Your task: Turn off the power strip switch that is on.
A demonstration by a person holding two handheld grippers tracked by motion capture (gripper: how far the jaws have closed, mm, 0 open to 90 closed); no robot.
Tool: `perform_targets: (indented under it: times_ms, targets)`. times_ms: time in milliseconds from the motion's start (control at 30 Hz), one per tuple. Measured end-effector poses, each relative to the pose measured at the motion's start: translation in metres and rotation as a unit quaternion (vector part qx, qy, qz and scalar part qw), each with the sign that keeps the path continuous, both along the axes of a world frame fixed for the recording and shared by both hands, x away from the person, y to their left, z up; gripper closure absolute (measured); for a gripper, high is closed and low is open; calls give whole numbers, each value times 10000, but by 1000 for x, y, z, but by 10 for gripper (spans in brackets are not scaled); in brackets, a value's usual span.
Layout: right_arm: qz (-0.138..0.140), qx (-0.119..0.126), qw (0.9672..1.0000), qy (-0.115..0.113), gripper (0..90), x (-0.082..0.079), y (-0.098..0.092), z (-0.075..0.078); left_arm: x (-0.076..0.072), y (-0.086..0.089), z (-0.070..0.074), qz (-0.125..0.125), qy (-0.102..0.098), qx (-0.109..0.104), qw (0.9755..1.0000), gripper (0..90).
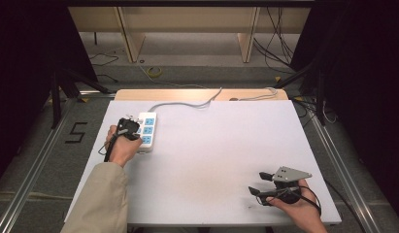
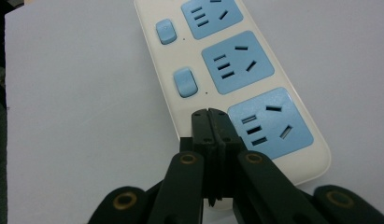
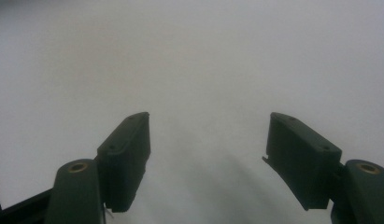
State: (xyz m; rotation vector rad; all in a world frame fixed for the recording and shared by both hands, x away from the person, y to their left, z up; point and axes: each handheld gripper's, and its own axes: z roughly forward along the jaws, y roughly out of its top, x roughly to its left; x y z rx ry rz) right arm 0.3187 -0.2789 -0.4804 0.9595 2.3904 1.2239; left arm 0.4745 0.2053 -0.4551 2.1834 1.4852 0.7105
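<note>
Desk point(image 1: 207, 160) carries the power strip point(image 1: 146, 131) at ten o'clock. Your left tool point(image 2: 209, 114) is closed, its tip on the nearest switch spot; two blue switches point(image 2: 186, 82) remain beyond. Your right tool point(image 3: 206, 140) idles open at four o'clock.

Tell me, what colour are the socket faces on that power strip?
Light blue, on the cream power strip; clearest in the left gripper view.

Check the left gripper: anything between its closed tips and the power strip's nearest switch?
Nothing visible. The left gripper, jaws shut, sits over the power strip where the third switch of the row would be, in line with the two blue switches beyond it. Whether the tips touch cannot be told. The right gripper rests open, far off.
</note>
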Motion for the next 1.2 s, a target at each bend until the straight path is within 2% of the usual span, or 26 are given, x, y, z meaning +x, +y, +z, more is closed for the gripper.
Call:
perform_targets:
  times_ms: [333,967,1000,1200]
  targets:
    - [0,-4,10000,-1,315,0,0,0,0,2,0,-11,7,-75,10000,900]
    - [-9,12,10000,-14,314,0,-1,0,0,2,0,-60,-15,-39,10000,900]
    - [-11,13,10000,-11,315,0,-1,0,-1,2,1,-56,-113,-52,9999,900]
    - [-15,17,10000,-7,315,0,-1,1,-1,5,3,-43,-91,-137,9999,899]
